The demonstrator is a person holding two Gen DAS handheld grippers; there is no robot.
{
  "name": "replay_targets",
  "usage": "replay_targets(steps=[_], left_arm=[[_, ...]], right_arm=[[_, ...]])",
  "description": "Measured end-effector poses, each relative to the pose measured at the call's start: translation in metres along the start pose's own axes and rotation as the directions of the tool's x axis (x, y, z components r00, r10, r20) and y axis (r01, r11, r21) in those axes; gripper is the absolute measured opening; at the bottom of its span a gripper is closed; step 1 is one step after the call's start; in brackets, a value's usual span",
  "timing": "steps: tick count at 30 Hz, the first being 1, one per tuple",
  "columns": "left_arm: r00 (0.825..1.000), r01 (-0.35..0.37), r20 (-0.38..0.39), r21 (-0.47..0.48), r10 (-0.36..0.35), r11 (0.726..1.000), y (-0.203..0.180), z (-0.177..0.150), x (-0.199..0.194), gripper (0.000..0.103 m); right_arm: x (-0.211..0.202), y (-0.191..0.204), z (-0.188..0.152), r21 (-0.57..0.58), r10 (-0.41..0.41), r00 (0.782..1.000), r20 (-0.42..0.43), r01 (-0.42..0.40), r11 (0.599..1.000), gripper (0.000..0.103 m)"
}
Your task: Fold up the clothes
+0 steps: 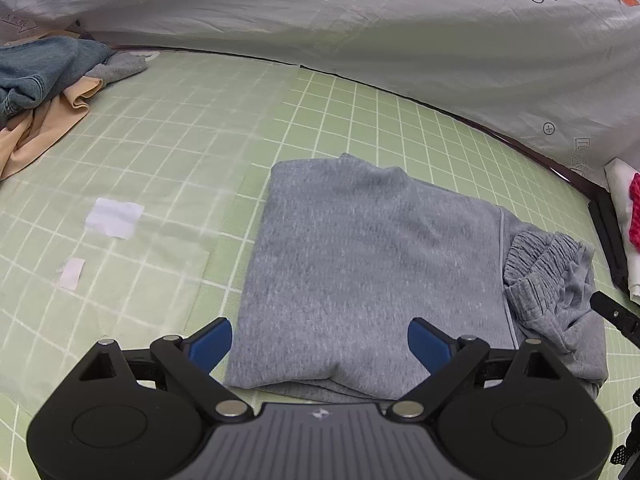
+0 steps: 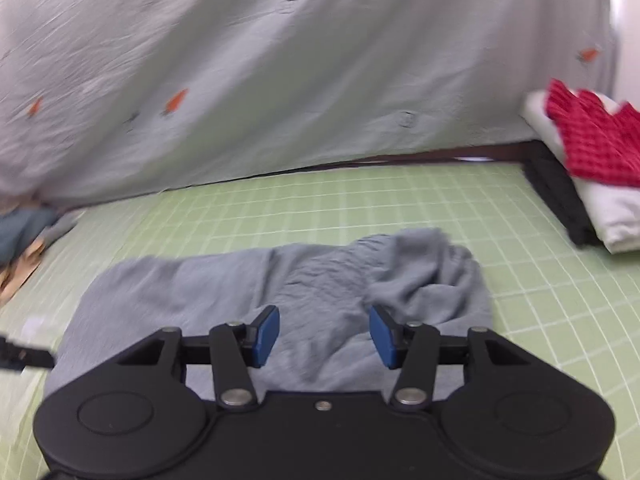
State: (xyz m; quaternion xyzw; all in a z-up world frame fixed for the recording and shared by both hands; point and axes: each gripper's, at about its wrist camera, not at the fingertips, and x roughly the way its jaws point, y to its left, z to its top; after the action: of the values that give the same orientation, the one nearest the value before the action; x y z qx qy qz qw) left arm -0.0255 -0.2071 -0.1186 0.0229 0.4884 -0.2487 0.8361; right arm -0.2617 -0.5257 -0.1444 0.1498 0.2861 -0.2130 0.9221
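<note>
A folded grey garment (image 1: 372, 264) lies on the green grid mat (image 1: 168, 152), its ribbed waistband (image 1: 540, 264) bunched at the right end. My left gripper (image 1: 320, 346) is open and empty, low over the garment's near edge. My right gripper (image 2: 324, 336) is open and empty above the same grey garment (image 2: 224, 284), near its crumpled waistband end (image 2: 424, 276). The right wrist view is blurred. A black part of the right gripper (image 1: 614, 314) shows at the right edge of the left wrist view.
A pile of unfolded clothes, blue denim (image 1: 36, 72) and a peach piece (image 1: 36, 132), lies at the far left. White paper scraps (image 1: 114, 216) lie on the mat. Folded white and red checked clothes (image 2: 592, 148) are stacked at the right. A carrot-print sheet (image 1: 360, 32) hangs behind.
</note>
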Motion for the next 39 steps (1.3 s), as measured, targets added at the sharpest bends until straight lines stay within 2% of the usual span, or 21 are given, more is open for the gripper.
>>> replay_targets(steps=[1, 3, 8, 11, 13, 15, 17, 19, 21, 23, 24, 26, 28, 31, 34, 36, 37, 39], left_arm=[[1.0, -0.002, 0.0, -0.003, 0.002, 1.0, 0.001, 0.002, 0.001, 0.095], [1.0, -0.002, -0.003, -0.005, 0.002, 1.0, 0.002, 0.007, 0.004, 0.095], [0.999, -0.024, -0.025, -0.002, 0.024, 1.0, 0.002, 0.023, 0.022, 0.095], [0.999, -0.034, -0.038, -0.007, 0.034, 0.999, 0.003, 0.035, 0.034, 0.095], [0.998, -0.041, -0.046, -0.007, 0.041, 0.999, 0.004, 0.042, 0.042, 0.095], [0.997, -0.053, -0.059, -0.004, 0.052, 0.999, 0.005, 0.048, 0.051, 0.095], [0.996, -0.055, -0.072, 0.001, 0.055, 0.998, 0.005, 0.049, 0.057, 0.095], [0.995, -0.055, -0.089, -0.001, 0.054, 0.998, 0.007, 0.047, 0.062, 0.095], [0.993, -0.056, -0.105, -0.01, 0.055, 0.998, 0.009, 0.044, 0.066, 0.095], [0.991, -0.058, -0.122, -0.02, 0.055, 0.998, 0.011, 0.041, 0.07, 0.095], [0.99, -0.058, -0.13, -0.025, 0.055, 0.998, 0.011, 0.039, 0.072, 0.095], [0.99, -0.061, -0.134, -0.04, 0.055, 0.997, 0.015, 0.038, 0.073, 0.095], [0.989, -0.063, -0.135, -0.058, 0.054, 0.996, 0.018, 0.037, 0.074, 0.095], [0.989, -0.064, -0.137, -0.072, 0.053, 0.995, 0.021, 0.037, 0.075, 0.095], [0.989, -0.062, -0.137, -0.074, 0.052, 0.995, 0.022, 0.037, 0.075, 0.095], [0.989, -0.06, -0.138, -0.074, 0.049, 0.995, 0.021, 0.036, 0.074, 0.095], [0.989, -0.059, -0.139, -0.073, 0.048, 0.996, 0.021, 0.036, 0.074, 0.095], [0.989, -0.057, -0.139, -0.069, 0.046, 0.996, 0.021, 0.036, 0.073, 0.095]], right_arm=[[0.005, -0.003, 0.002, 0.016, -0.007, 1.0, -0.009, 0.007, 1.0, 0.039], [0.014, -0.008, 0.006, 0.047, -0.019, 0.999, -0.026, 0.021, 0.999, 0.032], [0.051, -0.001, 0.018, 0.095, -0.011, 0.997, -0.074, 0.018, 0.995, 0.032], [0.077, 0.01, 0.023, 0.119, 0.001, 0.994, -0.107, 0.012, 0.993, 0.047], [0.093, 0.019, 0.025, 0.103, -0.03, 0.992, -0.126, 0.043, 0.994, 0.066], [0.109, 0.028, 0.027, 0.086, -0.061, 0.988, -0.144, 0.074, 0.994, 0.076], [0.121, 0.034, 0.027, 0.085, -0.119, 0.979, -0.165, 0.134, 0.987, 0.08], [0.131, 0.042, 0.026, 0.056, -0.17, 0.97, -0.175, 0.182, 0.982, 0.094], [0.139, 0.049, 0.022, 0.004, -0.217, 0.957, -0.194, 0.222, 0.975, 0.1], [0.144, 0.056, 0.016, -0.052, -0.262, 0.945, -0.196, 0.256, 0.965, 0.101], [0.141, 0.055, 0.016, -0.048, -0.262, 0.946, -0.189, 0.258, 0.965, 0.099], [0.135, 0.052, 0.016, -0.04, -0.263, 0.949, -0.175, 0.26, 0.965, 0.085], [0.125, 0.043, 0.018, -0.014, -0.241, 0.958, -0.156, 0.242, 0.97, 0.057], [0.109, 0.022, 0.021, 0.074, -0.17, 0.976, -0.134, 0.181, 0.981, 0.041], [0.09, 0.005, 0.027, 0.176, -0.108, 0.989, -0.099, 0.124, 0.977, 0.031], [0.077, 0.004, 0.034, 0.194, -0.057, 0.996, -0.067, 0.069, 0.979, 0.024], [0.071, 0.004, 0.037, 0.202, -0.032, 0.998, -0.05, 0.041, 0.979, 0.015], [0.058, 0.003, 0.044, 0.214, 0.019, 1.0, -0.017, -0.015, 0.977, 0.011]])
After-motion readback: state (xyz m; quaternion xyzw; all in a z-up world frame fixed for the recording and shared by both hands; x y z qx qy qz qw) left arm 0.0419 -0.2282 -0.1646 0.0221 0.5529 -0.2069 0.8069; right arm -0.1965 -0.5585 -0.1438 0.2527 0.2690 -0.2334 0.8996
